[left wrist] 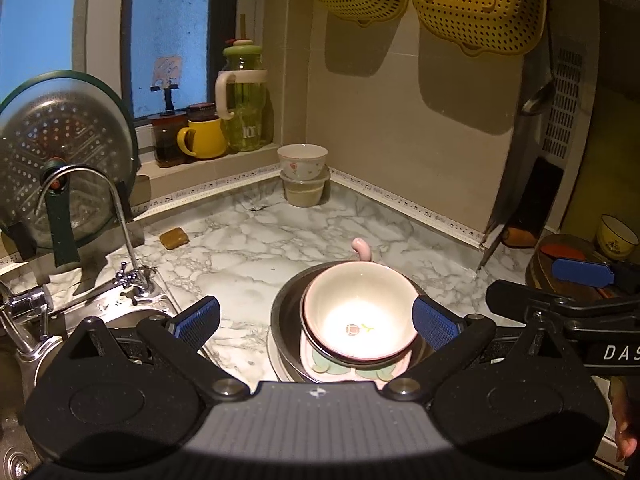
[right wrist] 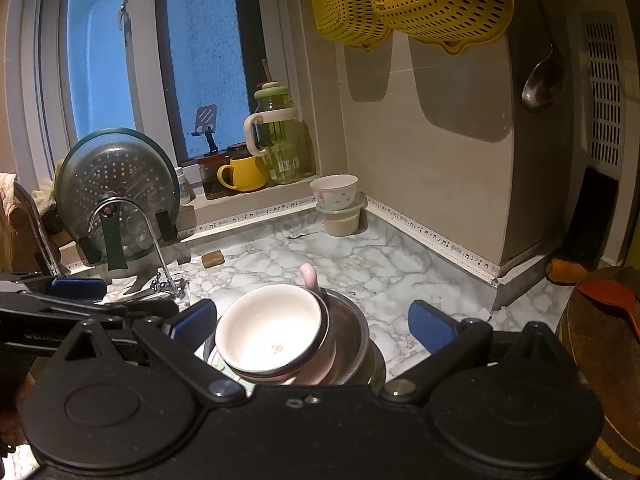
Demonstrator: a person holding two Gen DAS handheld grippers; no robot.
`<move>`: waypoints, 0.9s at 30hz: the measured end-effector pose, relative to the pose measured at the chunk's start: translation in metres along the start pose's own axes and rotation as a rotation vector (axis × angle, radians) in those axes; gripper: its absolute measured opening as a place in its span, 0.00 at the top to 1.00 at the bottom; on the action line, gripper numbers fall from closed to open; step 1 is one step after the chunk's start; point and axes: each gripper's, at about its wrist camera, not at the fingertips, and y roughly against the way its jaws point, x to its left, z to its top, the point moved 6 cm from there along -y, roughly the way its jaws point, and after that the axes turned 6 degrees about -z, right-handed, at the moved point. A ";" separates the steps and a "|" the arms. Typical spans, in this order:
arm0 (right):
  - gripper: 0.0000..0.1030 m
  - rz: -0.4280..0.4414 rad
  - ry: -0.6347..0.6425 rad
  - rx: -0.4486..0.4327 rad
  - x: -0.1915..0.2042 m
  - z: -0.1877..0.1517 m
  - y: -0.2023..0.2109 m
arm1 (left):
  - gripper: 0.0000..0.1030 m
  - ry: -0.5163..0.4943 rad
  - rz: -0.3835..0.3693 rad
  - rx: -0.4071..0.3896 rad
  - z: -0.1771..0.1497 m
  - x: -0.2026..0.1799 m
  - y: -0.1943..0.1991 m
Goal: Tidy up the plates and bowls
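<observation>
white bowl [left wrist: 360,312] stacked, left claw [left wrist: 316,320] open

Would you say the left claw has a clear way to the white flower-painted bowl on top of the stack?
Probably yes: the left claw is open, and the white flower-painted bowl sits uncovered between its fingers, atop the stack.

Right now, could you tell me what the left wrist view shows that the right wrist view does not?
Only the left wrist view shows the yellow bowl at far right and the sink basin. Only the right wrist view shows the whole hanging ladle. Both share the stacked white bowl, the corner bowl, the yellow mug and open grippers.
</observation>
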 end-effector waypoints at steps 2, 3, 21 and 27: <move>0.00 0.000 -0.001 -0.001 0.000 0.000 0.000 | 0.00 -0.008 0.024 -0.008 0.001 0.000 0.000; 0.00 0.001 -0.003 0.000 0.000 0.000 -0.001 | 0.00 -0.014 0.030 -0.009 0.001 0.000 0.000; 0.00 -0.005 -0.009 0.010 0.001 -0.001 -0.006 | 0.00 0.004 -0.003 -0.009 0.003 0.001 -0.003; 0.00 -0.007 -0.015 0.017 0.000 -0.002 -0.008 | 0.00 0.010 -0.004 0.002 0.000 0.003 -0.005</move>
